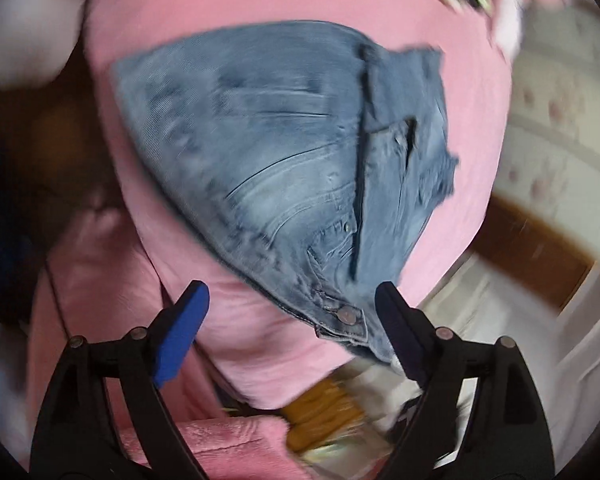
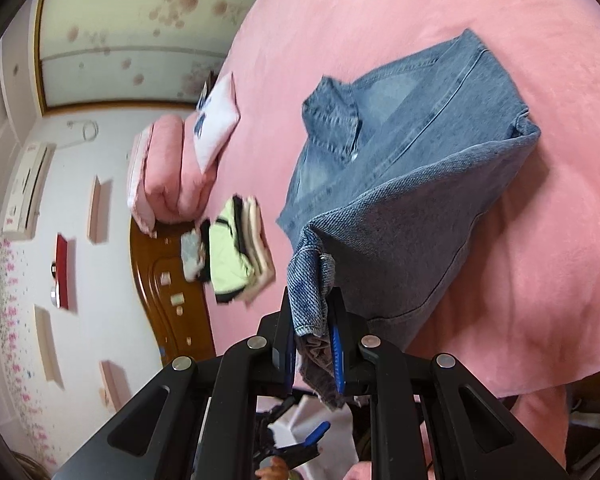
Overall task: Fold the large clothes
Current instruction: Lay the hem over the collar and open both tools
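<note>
A pair of blue jeans (image 1: 284, 136) lies partly folded on the pink bed cover (image 1: 260, 0). The left wrist view is blurred. In it my left gripper (image 1: 291, 288) is open, its blue pads wide apart just in front of the waistband corner with a metal button (image 1: 346, 314); the pads touch no cloth. In the right wrist view my right gripper (image 2: 312, 312) is shut on a bunched denim edge. That part of the jeans (image 2: 400, 168) is lifted off the cover (image 2: 420, 8) and slopes down from the jaws, while the rest lies flat.
A stack of folded clothes (image 2: 240, 256) sits near the bed's edge by the wooden headboard (image 2: 172, 300). A rolled pink quilt (image 2: 172, 176) and a white pillow (image 2: 218, 120) lie beyond it. Wide open cover surrounds the jeans.
</note>
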Available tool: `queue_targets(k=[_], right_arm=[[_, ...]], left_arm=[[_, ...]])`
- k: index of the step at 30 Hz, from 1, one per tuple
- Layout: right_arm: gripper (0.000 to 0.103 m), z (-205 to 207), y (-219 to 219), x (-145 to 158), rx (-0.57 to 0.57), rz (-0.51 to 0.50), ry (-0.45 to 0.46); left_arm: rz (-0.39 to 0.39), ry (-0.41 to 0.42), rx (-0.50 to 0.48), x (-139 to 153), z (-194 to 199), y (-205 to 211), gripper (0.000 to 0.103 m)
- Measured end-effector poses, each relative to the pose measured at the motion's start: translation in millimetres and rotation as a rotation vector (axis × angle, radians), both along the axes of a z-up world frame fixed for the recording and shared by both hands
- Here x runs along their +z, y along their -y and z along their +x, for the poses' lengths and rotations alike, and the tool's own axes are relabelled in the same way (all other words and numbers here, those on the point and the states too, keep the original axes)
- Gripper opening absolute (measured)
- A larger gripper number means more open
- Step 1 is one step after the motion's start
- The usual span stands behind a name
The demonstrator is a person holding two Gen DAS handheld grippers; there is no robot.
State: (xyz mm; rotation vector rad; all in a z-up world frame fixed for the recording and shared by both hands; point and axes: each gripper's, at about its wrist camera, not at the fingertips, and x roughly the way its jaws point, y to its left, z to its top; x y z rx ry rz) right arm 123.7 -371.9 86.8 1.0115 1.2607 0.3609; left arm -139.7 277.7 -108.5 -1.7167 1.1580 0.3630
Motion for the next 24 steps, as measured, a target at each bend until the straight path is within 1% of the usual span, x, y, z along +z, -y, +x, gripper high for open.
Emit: queue_targets(k=[2,3,5,10,12,13,16,17,18,19,20,21,22,23,24], right_arm=[[0.014,3,2,4,0.045,-0.004,0.003],[0.014,4,2,4,0.061,-0.005,0.006],[0.014,5,3,5,0.089,0.002,0.008],[0.014,5,5,7,0.15,0.016,-0.017],[0.014,2,8,9,0.171,0.009,-0.015],[0.014,0,10,10,0.177,0.006,-0.015],[0.014,-7,16,13,0.171,0.013,-0.012],[0.013,-9,19,14,0.161,0.027,-0.005],[0.012,-11,22,16,0.146,0.05,0.012],[0.012,-13,25,19,0.144,0.05,0.01],[0.012,-14,23,19,0.154,0.021,0.008],[0.012,-15,23,19,0.169,-0.006,0.018],[0.012,-17,21,16,0.179,-0.036,0.026],[0.012,-19,21,11,0.175,-0.054,0.022],[0.012,-21,21,5,0.159,-0.062,0.009]], left_arm=[[-0.048,0.0,0.093,-15,-14,9,0.085],[-0.054,-0.001,0.12,-22,-18,11,0.085],[-0.039,-0.013,0.191,-37,-27,17,0.085],[-0.014,-0.025,0.293,-82,-25,15,0.085],[0.034,-0.069,0.339,-98,-22,6,0.084],[0.073,-0.108,0.362,-103,-25,0,0.084],[0.16,-0.216,0.405,-107,-32,-16,0.083],[0.166,-0.237,0.411,-108,-35,-22,0.077],[0.156,-0.246,0.393,-108,-34,-26,0.061],[0.156,-0.268,0.343,-108,-31,-29,0.049],[0.194,-0.301,0.269,-105,-26,-32,0.017],[0.258,-0.31,0.19,-99,-20,-33,0.013],[0.324,-0.292,0.11,-91,-11,-32,0.012],[0.393,-0.275,0.031,-80,-1,-29,0.009],[0.46,-0.243,-0.032,-67,8,-24,0.003]])
